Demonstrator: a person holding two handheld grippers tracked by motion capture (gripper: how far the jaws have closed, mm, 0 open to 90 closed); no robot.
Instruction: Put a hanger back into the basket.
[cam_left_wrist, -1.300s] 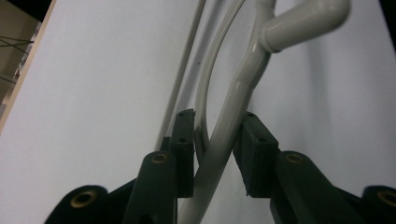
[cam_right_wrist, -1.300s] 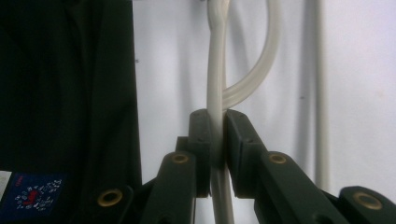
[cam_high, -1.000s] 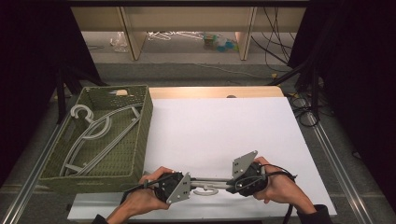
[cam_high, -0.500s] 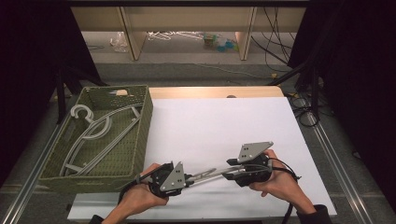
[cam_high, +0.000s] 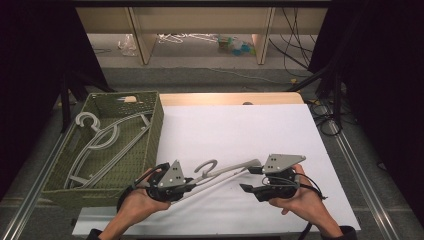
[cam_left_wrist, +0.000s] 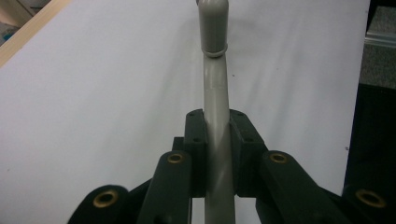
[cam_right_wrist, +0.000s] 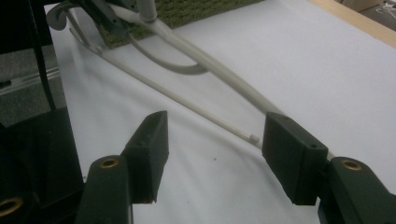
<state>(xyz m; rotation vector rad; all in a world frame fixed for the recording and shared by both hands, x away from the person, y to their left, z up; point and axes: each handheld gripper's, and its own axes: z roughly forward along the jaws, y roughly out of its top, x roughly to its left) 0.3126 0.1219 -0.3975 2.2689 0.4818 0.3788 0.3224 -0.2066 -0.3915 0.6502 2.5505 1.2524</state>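
Left claw (cam_high: 189, 186) is clenched on the grey hanger (cam_high: 225, 172), just above the white worktop (cam_high: 240, 125). Its long axis runs from 8 to 2 o'clock. Right claw (cam_high: 252, 179), jaws just opened, is released beside the far end. Basket (cam_high: 155, 120) sits at 10 o'clock, nearer the left hand.

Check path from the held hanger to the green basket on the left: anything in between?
Nothing visible stands between. The left gripper clamps the hanger just right of the basket; bare white table lies around them. Other hangers already lie inside the basket.
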